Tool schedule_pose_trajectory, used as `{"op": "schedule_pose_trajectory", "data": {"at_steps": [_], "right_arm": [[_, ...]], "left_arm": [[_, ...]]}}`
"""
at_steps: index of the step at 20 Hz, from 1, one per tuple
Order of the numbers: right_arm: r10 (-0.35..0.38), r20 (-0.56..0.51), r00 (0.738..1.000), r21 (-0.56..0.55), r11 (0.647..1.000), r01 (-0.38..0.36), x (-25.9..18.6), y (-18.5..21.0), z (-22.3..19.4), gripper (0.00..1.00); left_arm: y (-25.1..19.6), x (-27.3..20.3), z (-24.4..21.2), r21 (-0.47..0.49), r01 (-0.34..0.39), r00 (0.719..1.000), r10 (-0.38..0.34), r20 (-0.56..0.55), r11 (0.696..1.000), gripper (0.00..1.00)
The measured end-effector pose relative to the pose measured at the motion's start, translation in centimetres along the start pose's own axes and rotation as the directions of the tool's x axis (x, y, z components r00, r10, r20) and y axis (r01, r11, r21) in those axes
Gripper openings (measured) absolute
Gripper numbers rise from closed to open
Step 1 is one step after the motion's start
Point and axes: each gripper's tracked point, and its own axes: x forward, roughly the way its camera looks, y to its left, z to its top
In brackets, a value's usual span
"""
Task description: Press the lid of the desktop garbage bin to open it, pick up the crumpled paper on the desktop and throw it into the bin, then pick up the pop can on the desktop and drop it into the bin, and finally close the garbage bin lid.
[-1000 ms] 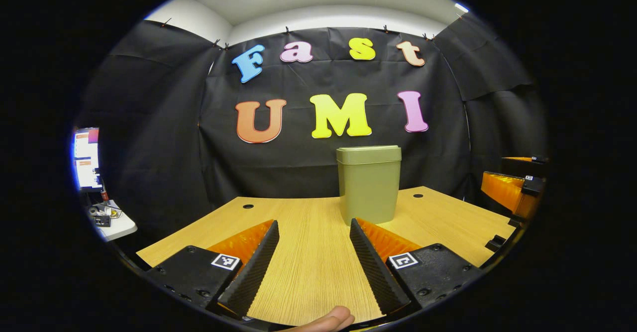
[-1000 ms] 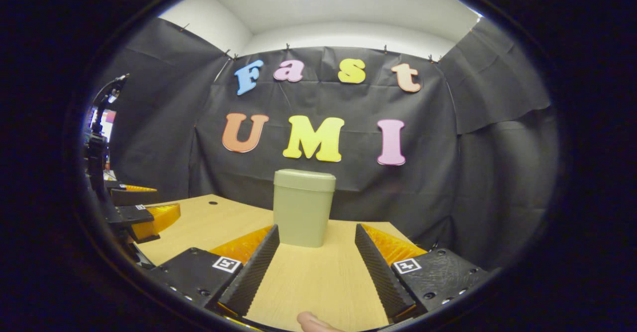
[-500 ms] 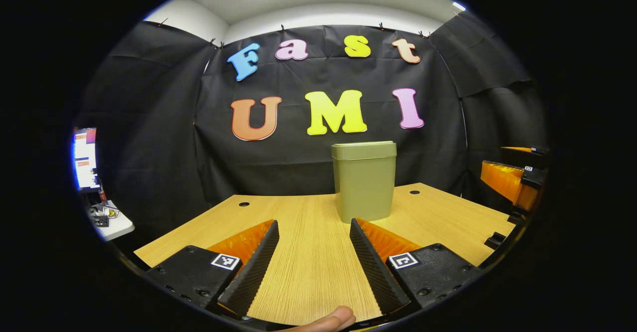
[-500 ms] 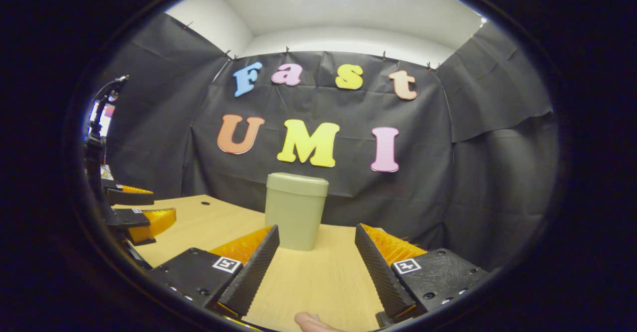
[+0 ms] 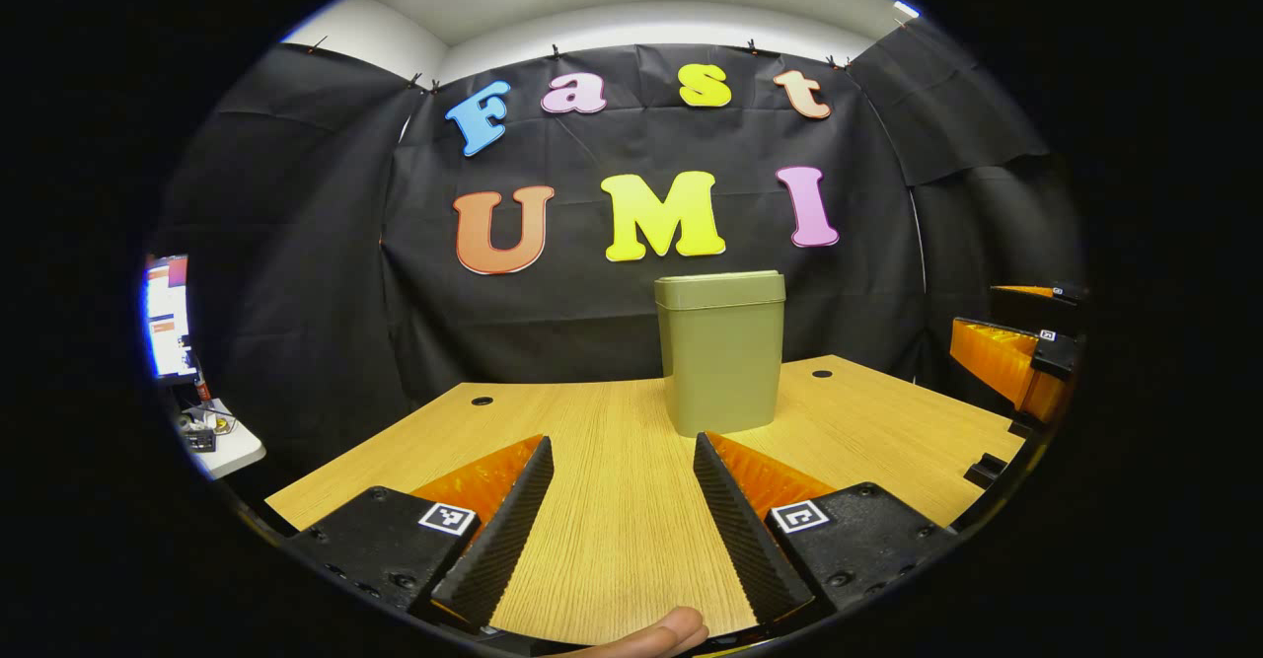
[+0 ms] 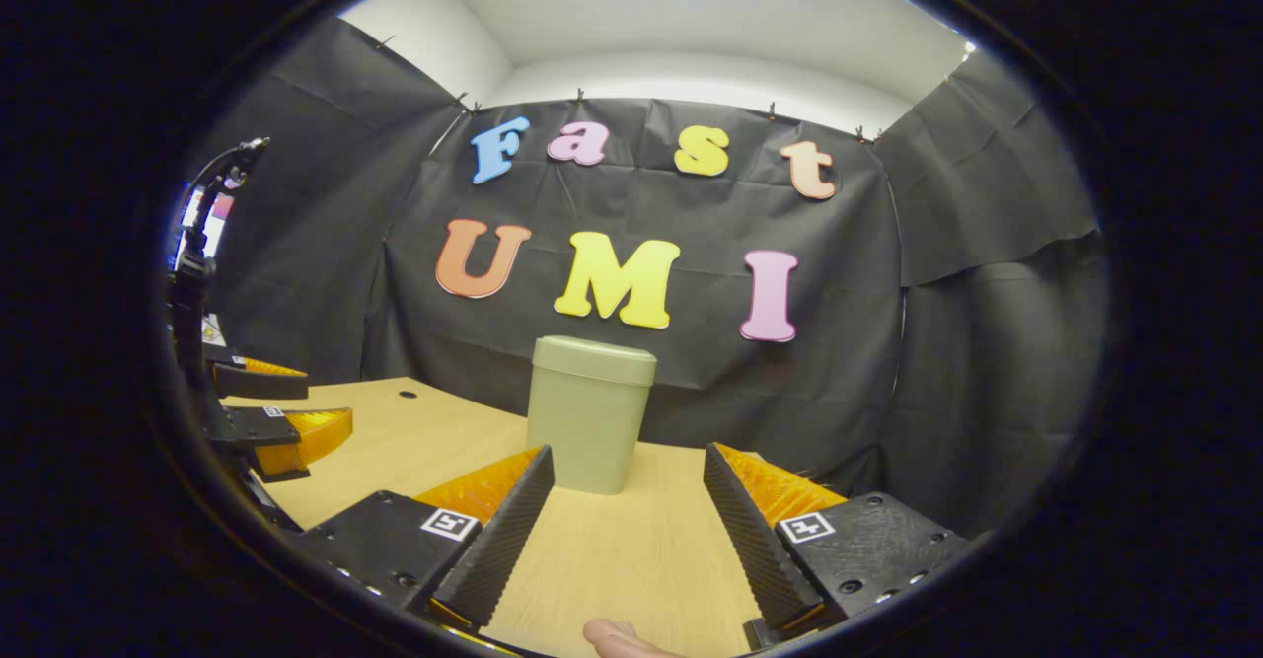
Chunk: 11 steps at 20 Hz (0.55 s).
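Note:
An olive-green garbage bin [image 5: 721,352] stands upright on the wooden desktop [image 5: 612,520] with its lid down; the right gripper view has the same bin [image 6: 588,411] at centre. My left gripper [image 5: 622,500] is open over the desk, a short way in front of the bin, nothing between its fingers. My right gripper [image 6: 627,510] is open too, also short of the bin and holding nothing. At the right edge of the left gripper view is the right gripper [image 5: 1016,362]. The left gripper [image 6: 271,421] sits at the left of the right gripper view.
Black cloth walls close the booth behind and beside the desk. Two round cable holes [image 5: 482,402] mark the desktop's far part. A monitor [image 5: 168,318] and a small white table [image 5: 222,441] stand outside at the left. A fingertip [image 5: 651,633] is at the bottom edge.
Both views have shifted a little; the bin now sits slightly higher in each. Both grippers stay open and hold nothing.

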Motion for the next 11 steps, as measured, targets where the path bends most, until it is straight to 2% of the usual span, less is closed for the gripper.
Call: {"op": "schedule_pose_trajectory", "data": {"at_steps": [3,4,5,11], "right_arm": [[0.0,0.003,1.0,-0.004,1.0,0.0,0.1,0.0,-0.06,0.95],[0.001,0.004,1.0,-0.006,1.0,0.0,0.06,0.04,-0.04,0.98],[0.002,0.003,1.0,-0.01,1.0,-0.002,0.17,0.13,-0.15,0.95],[-0.008,0.0,1.0,-0.014,1.0,0.008,0.05,-0.11,-0.21,0.95]], "left_arm": [[-0.02,0.06,0.06,0.004,0.001,1.0,-0.001,0.0,1.0,0.93],[0.06,0.08,0.05,0.005,-0.001,1.0,0.001,0.0,1.0,0.93],[0.03,0.0,0.04,0.007,-0.001,1.0,0.001,0.002,1.0,0.93],[-0.06,-0.06,0.05,0.012,-0.005,1.0,0.005,0.007,1.0,0.93]]}}
